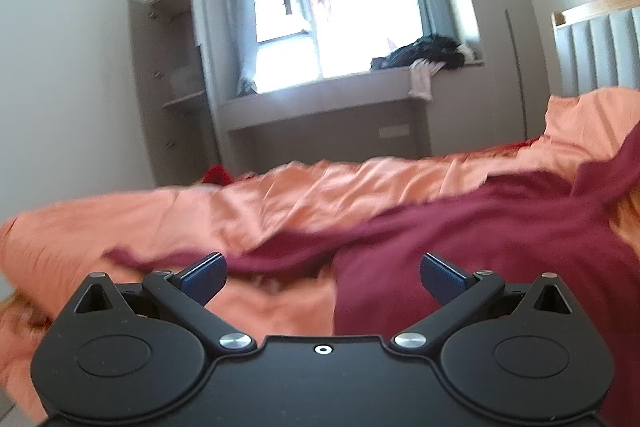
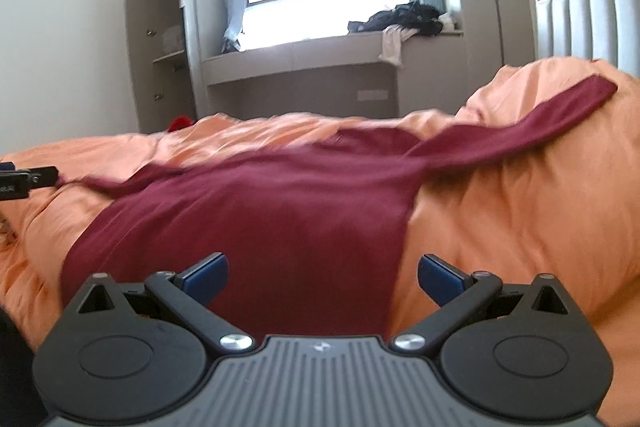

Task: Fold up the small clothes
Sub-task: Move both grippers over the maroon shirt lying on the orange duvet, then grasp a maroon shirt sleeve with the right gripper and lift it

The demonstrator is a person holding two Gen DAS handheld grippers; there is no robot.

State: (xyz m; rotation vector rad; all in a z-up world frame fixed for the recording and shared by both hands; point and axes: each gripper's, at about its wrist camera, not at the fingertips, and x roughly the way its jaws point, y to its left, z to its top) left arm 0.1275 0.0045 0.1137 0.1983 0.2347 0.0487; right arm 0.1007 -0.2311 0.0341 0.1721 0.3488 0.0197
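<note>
A dark red long-sleeved top (image 2: 256, 211) lies spread flat on an orange bed cover (image 2: 500, 219). Its right sleeve (image 2: 520, 131) stretches toward the headboard. Its left sleeve (image 2: 120, 183) points left, toward my left gripper seen at the edge (image 2: 28, 179). My right gripper (image 2: 322, 279) is open and empty over the top's hem. In the left wrist view my left gripper (image 1: 323, 277) is open and empty, with the left sleeve (image 1: 280, 251) just beyond its fingers and the top's body (image 1: 480, 259) to the right.
A grey padded headboard (image 2: 588, 23) stands at the right. Beyond the bed are a window bench (image 2: 304, 55) with a pile of dark clothes (image 2: 408, 17), an open cupboard (image 2: 160, 39) at the left, and a red item (image 2: 180, 123) behind the bed's far edge.
</note>
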